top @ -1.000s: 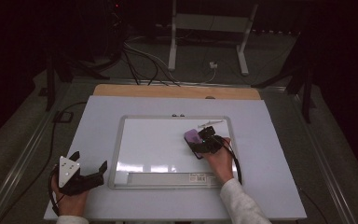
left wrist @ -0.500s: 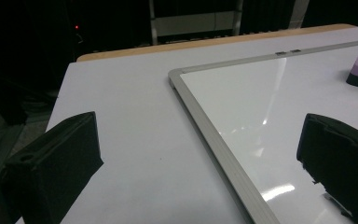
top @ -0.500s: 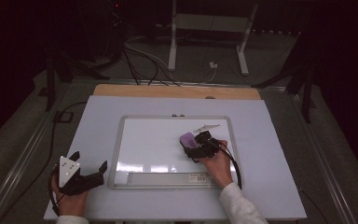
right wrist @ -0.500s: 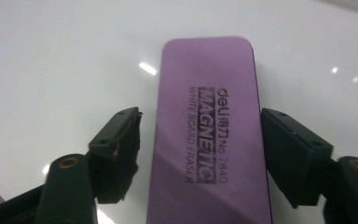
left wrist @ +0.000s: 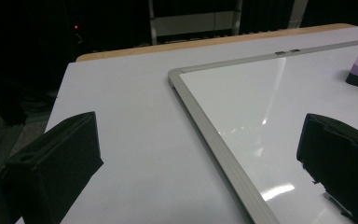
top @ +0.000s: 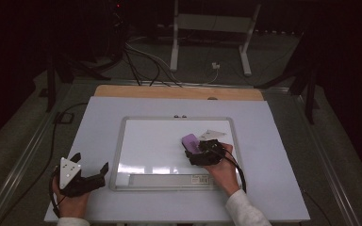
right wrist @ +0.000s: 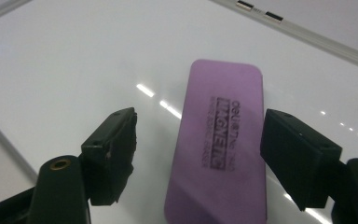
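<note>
Here the right gripper (right wrist: 198, 154), jaws just opening, straddles a light, stiff eraser (right wrist: 219, 140); grip its long sides.

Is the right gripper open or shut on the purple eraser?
Open. The right gripper jaws have just been opening and stand clear on either side of the purple eraser, which lies flat on the whiteboard.
</note>
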A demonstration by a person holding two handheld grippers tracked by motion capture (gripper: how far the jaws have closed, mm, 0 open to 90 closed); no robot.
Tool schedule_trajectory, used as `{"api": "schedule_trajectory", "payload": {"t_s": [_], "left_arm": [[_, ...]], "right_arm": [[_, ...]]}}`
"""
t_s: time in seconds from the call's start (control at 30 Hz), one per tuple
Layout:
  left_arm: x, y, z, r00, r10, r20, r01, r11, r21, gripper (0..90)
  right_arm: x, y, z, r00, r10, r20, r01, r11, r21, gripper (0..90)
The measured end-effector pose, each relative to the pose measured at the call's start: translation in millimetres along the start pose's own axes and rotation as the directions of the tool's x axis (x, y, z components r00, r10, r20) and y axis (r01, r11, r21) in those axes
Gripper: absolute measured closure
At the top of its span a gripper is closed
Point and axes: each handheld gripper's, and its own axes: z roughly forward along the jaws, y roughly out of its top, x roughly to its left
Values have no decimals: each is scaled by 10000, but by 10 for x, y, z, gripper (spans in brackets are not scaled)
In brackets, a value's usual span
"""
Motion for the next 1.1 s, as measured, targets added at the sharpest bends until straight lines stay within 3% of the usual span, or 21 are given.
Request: {"api": "schedule_trajectory", "payload": {"t_s": [0.17,0.77,1.1], "left_arm": [[-4,1,-6,10000,1,-14,-1,10000,-6,4],[-11,3,-1,10000,40,8,-40,10000,8,4],[-12,3,1,10000,37,3,-37,10000,13,4]], "right_arm": [[11,-53,26,9998,-189,78,187,9996,233,271],[11,-69,37,9982,-422,426,411,9988,273,275],[-85,-61,70,9969,-366,697,317,9971,693,290]]}}
